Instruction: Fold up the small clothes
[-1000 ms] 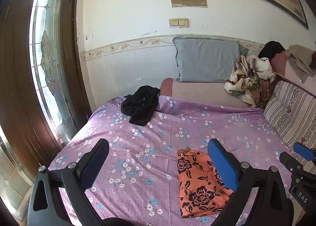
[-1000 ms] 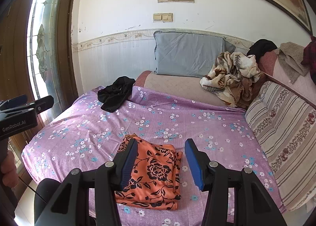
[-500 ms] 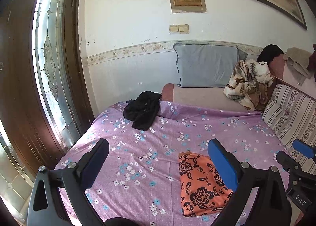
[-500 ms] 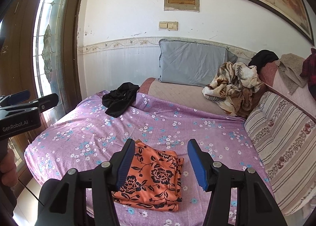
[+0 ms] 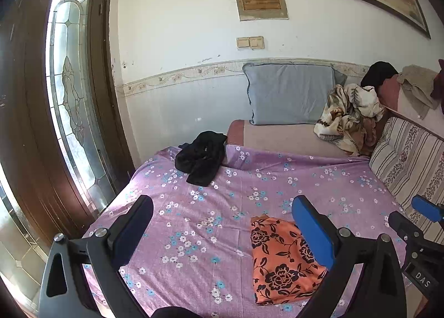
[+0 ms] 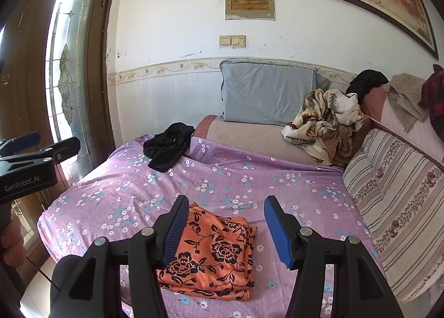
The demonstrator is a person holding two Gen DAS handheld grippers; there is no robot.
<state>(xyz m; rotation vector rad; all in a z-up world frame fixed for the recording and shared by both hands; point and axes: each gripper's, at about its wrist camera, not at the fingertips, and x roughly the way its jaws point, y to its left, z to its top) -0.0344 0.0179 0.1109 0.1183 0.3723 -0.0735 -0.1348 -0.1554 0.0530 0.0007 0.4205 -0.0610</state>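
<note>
Orange floral garment (image 6: pixel 211 257) lies folded on the purple sheet (image 6: pixel 116 196), long axis running away toward the pillow (image 6: pixel 266 93). Left gripper (image 5: pixel 222 232) gapes wide, empty; right gripper (image 6: pixel 224 229), jaws just widened, stands apart above it.

Below me the bed (image 6: pixel 116 193) is spread with a purple sheet (image 5: pixel 194 223) dotted with small white and blue flowers. The folded orange cloth (image 6: pixel 216 257) with black flowers lies flat on the sheet near its front edge, and a crumpled black garment (image 6: pixel 166 148) lies on the far left part, well apart from the orange one. Past the sheet's far edge a bare beige stretch of the bed carries a grey pillow (image 6: pixel 269 93) propped against the wall and a bunched brown-and-cream blanket (image 6: pixel 324 121) beside it.
</note>
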